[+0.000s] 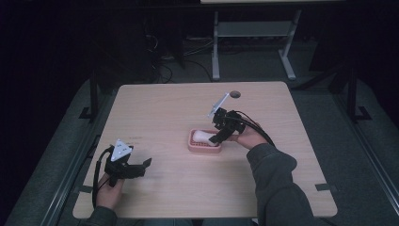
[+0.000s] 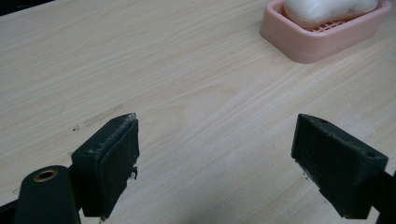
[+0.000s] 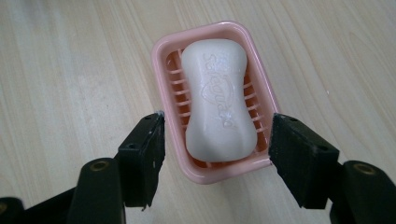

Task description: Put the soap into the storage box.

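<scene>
The soap (image 3: 218,100), a white waisted bar with a raised brand mark on its top face, lies lengthwise in a pink dish (image 3: 163,60) with a slotted floor, near the middle of the wooden table (image 1: 164,113). The right gripper (image 3: 217,149) is over the near end of that dish with its jaws spread wide, one black pad on either long side of the dish; they stand just outside the rim, and whether they touch it cannot be told. They grip nothing. In the high view the right gripper (image 1: 221,135) reaches in from the dish's right, held by the person's right hand (image 1: 251,139) in a grey-green sleeve (image 1: 275,183). The left gripper (image 2: 215,163) is also spread wide and empty, with bare tabletop between its two pads; its view shows the dish and soap (image 2: 327,9) far off at the top right. Seen from above, the left gripper (image 1: 141,165) sits near the table's front left corner, well apart from the dish, in the left hand (image 1: 110,190). Beyond the table's far edge stand the grey legs of a second table (image 1: 254,42) on a dark floor.
</scene>
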Tool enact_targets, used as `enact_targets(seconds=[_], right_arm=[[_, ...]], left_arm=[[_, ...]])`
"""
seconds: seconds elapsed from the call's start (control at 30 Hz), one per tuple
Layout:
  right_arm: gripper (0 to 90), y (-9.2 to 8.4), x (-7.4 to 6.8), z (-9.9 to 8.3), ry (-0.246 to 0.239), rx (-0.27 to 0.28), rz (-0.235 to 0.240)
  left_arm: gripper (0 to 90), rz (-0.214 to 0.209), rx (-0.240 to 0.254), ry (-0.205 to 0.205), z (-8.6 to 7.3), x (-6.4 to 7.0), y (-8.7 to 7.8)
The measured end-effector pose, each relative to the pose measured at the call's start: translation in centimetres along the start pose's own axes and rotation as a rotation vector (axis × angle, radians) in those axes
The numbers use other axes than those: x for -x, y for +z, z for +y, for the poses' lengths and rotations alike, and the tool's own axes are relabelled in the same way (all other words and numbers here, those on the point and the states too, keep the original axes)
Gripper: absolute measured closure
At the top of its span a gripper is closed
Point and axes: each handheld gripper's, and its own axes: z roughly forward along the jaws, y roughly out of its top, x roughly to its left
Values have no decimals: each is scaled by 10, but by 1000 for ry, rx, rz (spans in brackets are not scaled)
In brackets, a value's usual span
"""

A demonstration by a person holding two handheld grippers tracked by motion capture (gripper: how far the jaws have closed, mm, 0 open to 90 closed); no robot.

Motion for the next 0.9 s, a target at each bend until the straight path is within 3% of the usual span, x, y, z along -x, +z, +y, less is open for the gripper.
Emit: enact_targets(seconds=[0.9], right_arm=[[331,-21,-6,-43,65,29,-15]], left_arm=[[147,-2,-6,11,0,2,1]])
